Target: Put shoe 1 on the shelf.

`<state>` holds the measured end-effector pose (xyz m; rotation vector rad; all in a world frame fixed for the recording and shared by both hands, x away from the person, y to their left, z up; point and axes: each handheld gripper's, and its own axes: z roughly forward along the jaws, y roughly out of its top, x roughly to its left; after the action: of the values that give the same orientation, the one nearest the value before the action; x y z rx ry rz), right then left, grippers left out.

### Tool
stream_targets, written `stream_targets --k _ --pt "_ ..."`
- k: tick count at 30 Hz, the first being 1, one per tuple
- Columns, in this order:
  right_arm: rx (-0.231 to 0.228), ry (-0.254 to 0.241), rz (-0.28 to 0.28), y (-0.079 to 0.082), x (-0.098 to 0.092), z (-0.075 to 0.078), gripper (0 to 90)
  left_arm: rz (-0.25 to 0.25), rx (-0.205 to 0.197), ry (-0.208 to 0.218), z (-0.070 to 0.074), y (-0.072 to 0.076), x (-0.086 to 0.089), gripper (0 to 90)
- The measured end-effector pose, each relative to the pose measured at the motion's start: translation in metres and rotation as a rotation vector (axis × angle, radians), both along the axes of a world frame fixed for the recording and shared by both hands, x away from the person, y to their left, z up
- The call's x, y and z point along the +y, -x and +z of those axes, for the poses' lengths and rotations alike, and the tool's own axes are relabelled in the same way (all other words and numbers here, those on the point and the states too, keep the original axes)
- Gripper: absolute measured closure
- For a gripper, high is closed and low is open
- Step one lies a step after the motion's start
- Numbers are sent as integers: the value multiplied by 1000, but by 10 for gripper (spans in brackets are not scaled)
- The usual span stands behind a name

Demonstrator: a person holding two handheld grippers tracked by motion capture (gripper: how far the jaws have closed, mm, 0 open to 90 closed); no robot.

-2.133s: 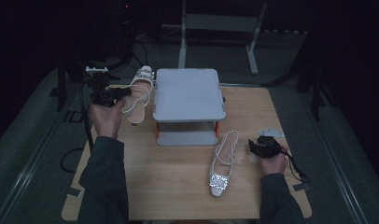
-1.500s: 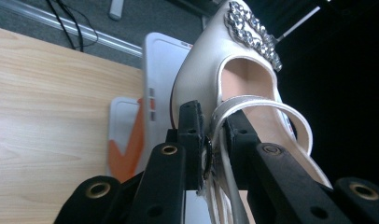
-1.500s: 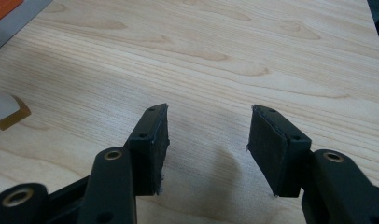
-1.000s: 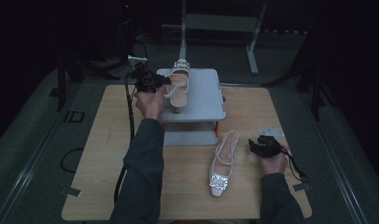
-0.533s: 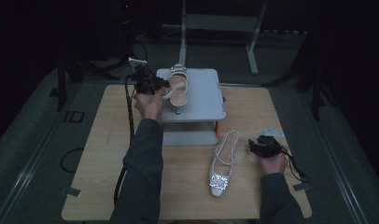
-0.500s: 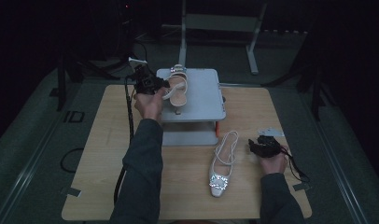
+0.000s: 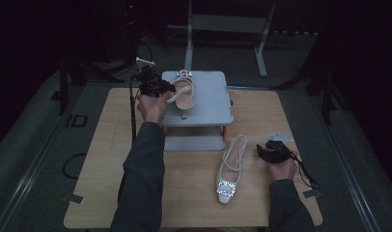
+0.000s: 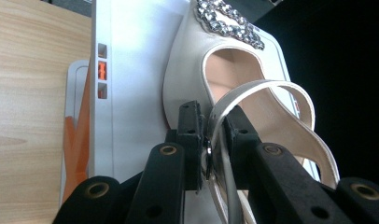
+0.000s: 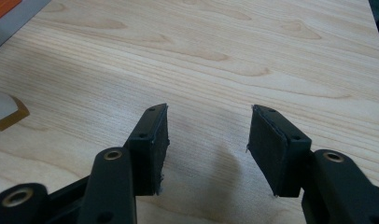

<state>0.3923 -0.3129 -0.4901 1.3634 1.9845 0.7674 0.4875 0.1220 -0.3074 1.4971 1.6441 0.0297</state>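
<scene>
The person's left arm stretches forward, its left gripper (image 7: 155, 87) fingers pinching the strap of a white sandal (image 8: 234, 93) on the grey stand (image 7: 208, 104), while the right gripper (image 7: 273, 152) rests low on the tabletop (image 9: 253, 51), fingers spread and empty, beside the second sandal (image 7: 230, 169).

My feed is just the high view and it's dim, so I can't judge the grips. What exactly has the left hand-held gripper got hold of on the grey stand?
Observer: The left hand-held gripper is shut on the slingback strap of the sandal, not the sole.
Operator: Is the sandal on the stand?
Observer: Its jewelled toe lies over the grey stand; whether the heel touches, I can't tell.
Operator: And the right one?
Observer: The right hand-held gripper is open over bare table, nothing between its jaws.
</scene>
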Motion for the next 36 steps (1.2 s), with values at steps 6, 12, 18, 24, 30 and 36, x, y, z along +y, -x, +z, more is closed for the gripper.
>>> stream_targets --k 6,12,18,24,30,36 --pt "3 5 1 0 0 -1 471 -19 -8 -7 0 -1 1 803" --pt "2 2 0 0 0 0 468 -29 -58 25 0 -1 0 677" --pt "3 0 -1 0 -1 0 467 -33 -147 88 6 3 1 570" --pt "3 0 -1 0 -1 0 467 -41 -241 73 19 7 5 547" --pt "3 0 -1 0 0 0 467 -61 -306 70 29 13 11 547" --pt "7 -1 -1 -1 0 -1 467 -92 -324 -42 29 19 16 547"
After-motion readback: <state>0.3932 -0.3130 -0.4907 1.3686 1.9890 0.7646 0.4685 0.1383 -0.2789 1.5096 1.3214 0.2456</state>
